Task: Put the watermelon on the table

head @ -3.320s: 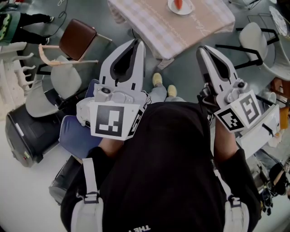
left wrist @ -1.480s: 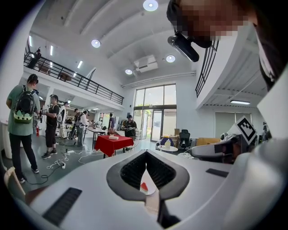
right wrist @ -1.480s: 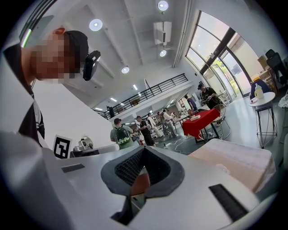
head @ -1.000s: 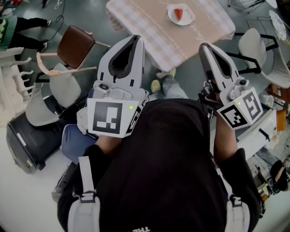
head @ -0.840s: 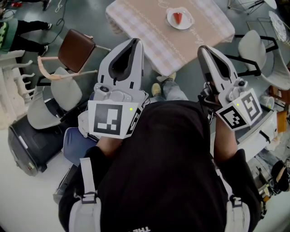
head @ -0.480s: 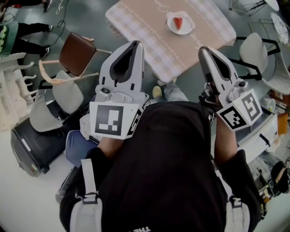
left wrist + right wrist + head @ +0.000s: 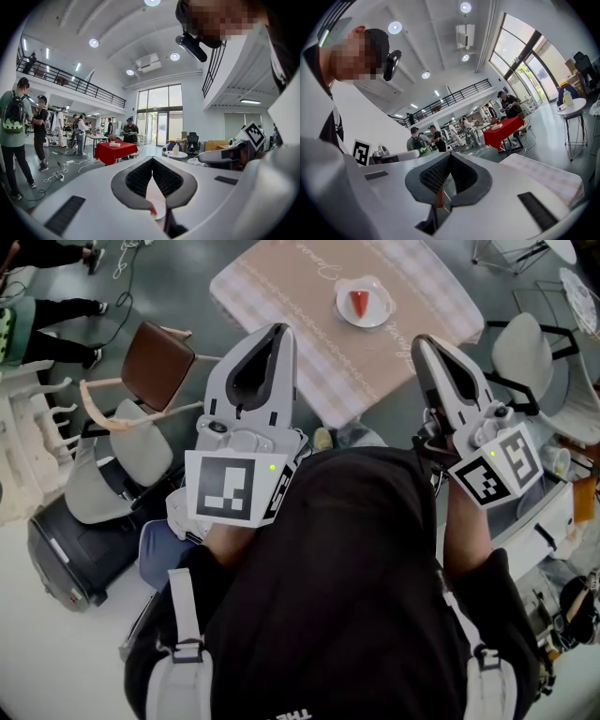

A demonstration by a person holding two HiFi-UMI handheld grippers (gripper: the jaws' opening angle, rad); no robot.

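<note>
Brown chair (image 7: 159,352), grey chair (image 7: 122,470), white chair (image 7: 525,338)

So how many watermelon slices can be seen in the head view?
1: a watermelon slice lies on the white plate on the checked table ahead. More could be hidden beneath the person's body.

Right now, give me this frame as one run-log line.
scene: watermelon slice on plate on table | left gripper: shut, empty | right gripper: shut, empty | both apart from slice
</note>
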